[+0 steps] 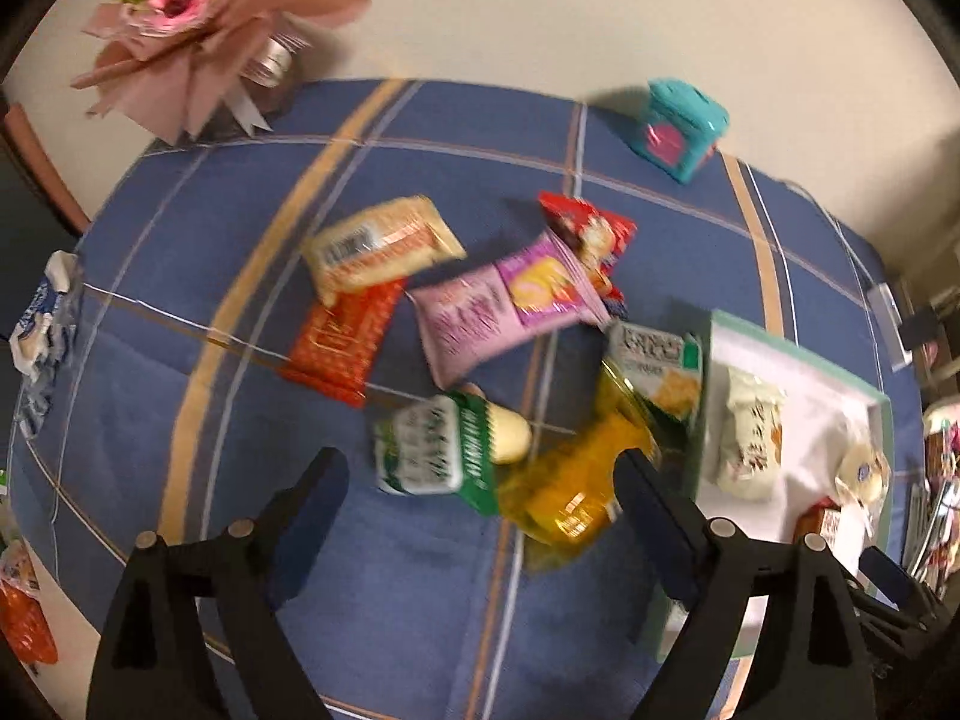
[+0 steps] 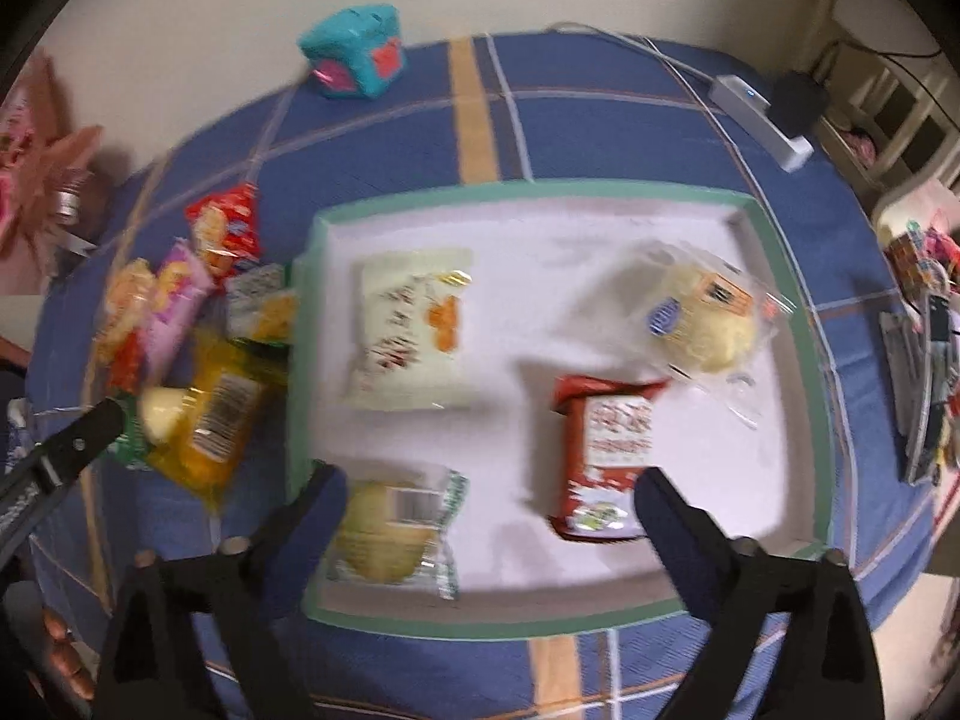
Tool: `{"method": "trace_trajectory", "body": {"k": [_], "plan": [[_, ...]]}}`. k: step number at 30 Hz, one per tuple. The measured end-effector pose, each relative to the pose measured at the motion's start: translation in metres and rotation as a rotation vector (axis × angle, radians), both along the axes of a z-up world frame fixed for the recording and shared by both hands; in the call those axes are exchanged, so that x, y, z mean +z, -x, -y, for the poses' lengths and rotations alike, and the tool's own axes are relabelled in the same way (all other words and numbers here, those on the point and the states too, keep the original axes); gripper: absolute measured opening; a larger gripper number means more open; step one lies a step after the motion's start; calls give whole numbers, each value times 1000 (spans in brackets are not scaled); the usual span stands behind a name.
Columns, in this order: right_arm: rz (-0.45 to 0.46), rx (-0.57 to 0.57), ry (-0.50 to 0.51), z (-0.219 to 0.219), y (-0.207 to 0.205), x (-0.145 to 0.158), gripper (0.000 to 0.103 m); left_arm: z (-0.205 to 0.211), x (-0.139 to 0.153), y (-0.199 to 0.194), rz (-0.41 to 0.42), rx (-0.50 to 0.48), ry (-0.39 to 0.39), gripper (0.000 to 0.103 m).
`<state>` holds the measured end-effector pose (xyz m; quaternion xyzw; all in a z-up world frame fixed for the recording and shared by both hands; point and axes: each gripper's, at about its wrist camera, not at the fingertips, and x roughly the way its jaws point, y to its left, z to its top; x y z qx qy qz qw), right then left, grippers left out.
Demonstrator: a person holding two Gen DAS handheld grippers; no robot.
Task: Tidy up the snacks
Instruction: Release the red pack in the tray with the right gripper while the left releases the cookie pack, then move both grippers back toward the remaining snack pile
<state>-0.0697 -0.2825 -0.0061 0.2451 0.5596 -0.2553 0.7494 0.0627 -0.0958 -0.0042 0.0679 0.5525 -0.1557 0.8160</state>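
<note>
A white tray with a green rim (image 2: 540,192) lies on the blue checked cloth. It holds a pale pack (image 2: 414,330), a clear bun pack (image 2: 708,318), a red pack (image 2: 606,456) and a clear green-trimmed pack (image 2: 390,528). My right gripper (image 2: 489,480) stands open above the tray's near half, its fingers beside the last two packs, gripping neither. Left of the tray (image 1: 780,348) lies a loose pile: a beige pack (image 1: 378,246), pink pack (image 1: 504,306), green-white pack (image 1: 438,450) and yellow pack (image 1: 570,480). My left gripper (image 1: 480,468) hangs open over the pile's near end, holding nothing.
A teal box (image 1: 681,126) sits at the table's far edge and a pink bouquet (image 1: 192,12) at the far left corner. A white power strip (image 2: 762,114) with cables lies far right. Clutter crowds the right edge. A blue-white bag (image 1: 42,324) hangs off the left side.
</note>
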Motion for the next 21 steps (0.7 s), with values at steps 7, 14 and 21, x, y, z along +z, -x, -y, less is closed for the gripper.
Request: {"method": "trace_trajectory", "body": {"k": [7, 14, 21], "plan": [[126, 36, 55, -17, -12, 23, 103, -24, 5, -12, 33, 66, 42, 102], [152, 63, 46, -26, -21, 23, 103, -51, -2, -26, 9, 139, 62, 103], [118, 140, 27, -56, -43, 13, 103, -75, -13, -41, -27, 186, 78, 103]]}}
